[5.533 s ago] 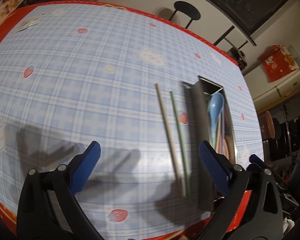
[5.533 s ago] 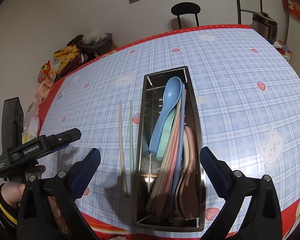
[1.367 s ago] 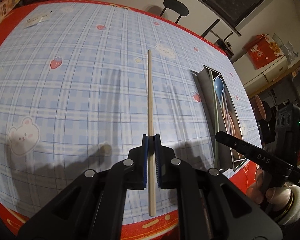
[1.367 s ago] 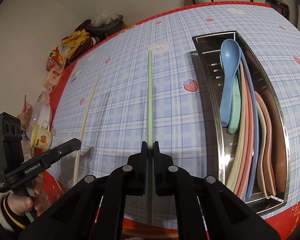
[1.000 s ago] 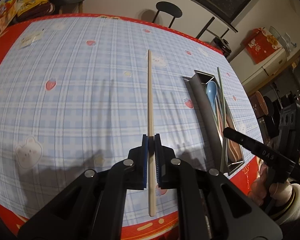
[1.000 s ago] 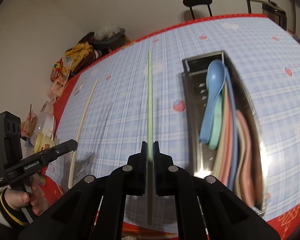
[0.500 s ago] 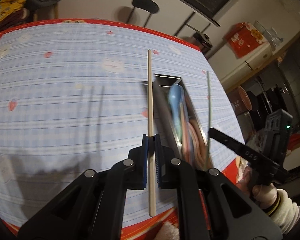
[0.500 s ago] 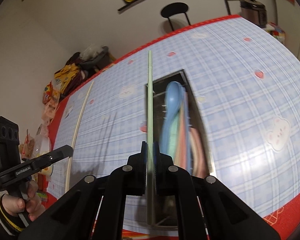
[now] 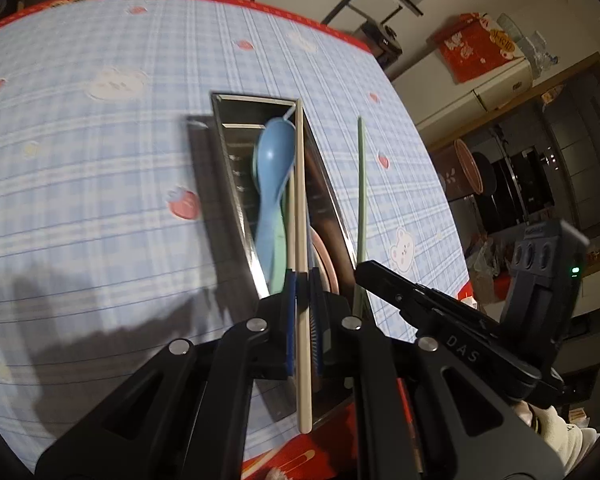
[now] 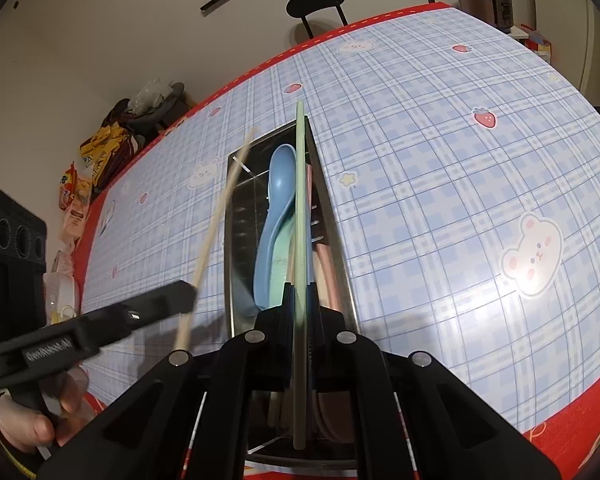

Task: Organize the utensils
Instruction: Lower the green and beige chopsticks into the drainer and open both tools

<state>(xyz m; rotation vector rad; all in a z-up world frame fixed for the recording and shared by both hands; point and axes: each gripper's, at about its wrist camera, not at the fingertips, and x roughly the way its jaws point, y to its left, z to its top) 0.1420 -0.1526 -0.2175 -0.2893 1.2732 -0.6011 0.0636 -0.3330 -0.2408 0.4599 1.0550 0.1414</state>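
Two tools each clamp one chopstick, left tool (image 9: 302,307) beige (image 9: 301,216), right tool (image 10: 299,304) green (image 10: 301,216), over one tray (image 10: 230,248).

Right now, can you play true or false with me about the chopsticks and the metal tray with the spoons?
1. The left gripper is shut on the beige chopstick. True.
2. The right gripper is open and holds nothing. False: it is shut on the green chopstick.
3. A blue spoon lies in the metal tray. True.
4. The metal tray has nothing else in it. False: pink and green utensils lie beside the blue spoon.
5. The tablecloth is plain white. False: it is blue checked, with strawberries and bears.
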